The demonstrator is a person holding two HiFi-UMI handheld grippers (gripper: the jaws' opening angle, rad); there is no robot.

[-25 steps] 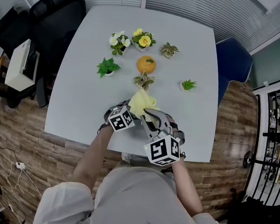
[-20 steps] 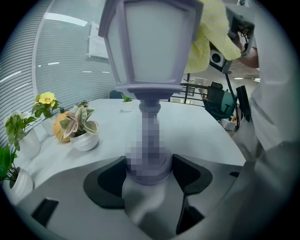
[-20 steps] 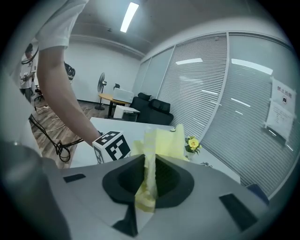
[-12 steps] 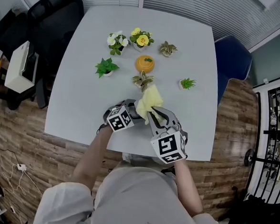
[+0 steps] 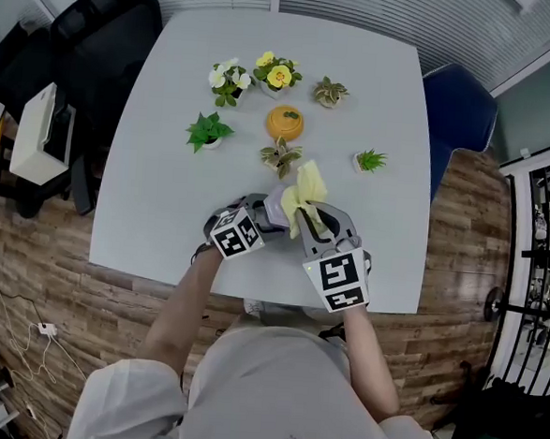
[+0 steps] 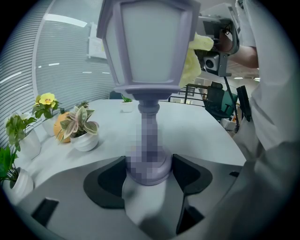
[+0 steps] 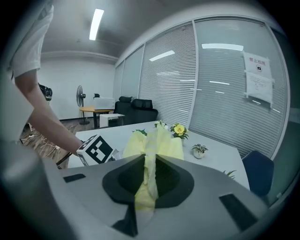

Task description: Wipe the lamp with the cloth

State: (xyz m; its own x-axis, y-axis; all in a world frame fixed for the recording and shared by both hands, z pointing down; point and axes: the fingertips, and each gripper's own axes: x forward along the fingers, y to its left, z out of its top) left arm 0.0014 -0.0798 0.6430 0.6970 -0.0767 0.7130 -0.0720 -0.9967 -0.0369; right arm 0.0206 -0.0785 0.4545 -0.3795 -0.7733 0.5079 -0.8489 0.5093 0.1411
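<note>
The lamp (image 6: 149, 65) is held upright, long axis vertical, its base clamped in the left tongs (image 6: 149, 174) by the surface's (image 5: 156, 177) near edge. The yellow cloth (image 7: 151, 150) is pinched in the closed right tongs (image 7: 148, 180), at the lamp head's right.

In the head view we look steeply down on the whole table (image 5: 361, 60). In the left gripper view we sit low, very near the lamp (image 6: 150, 47). The right gripper view looks far across. All three share the yellow flower (image 5: 281, 76).
</note>
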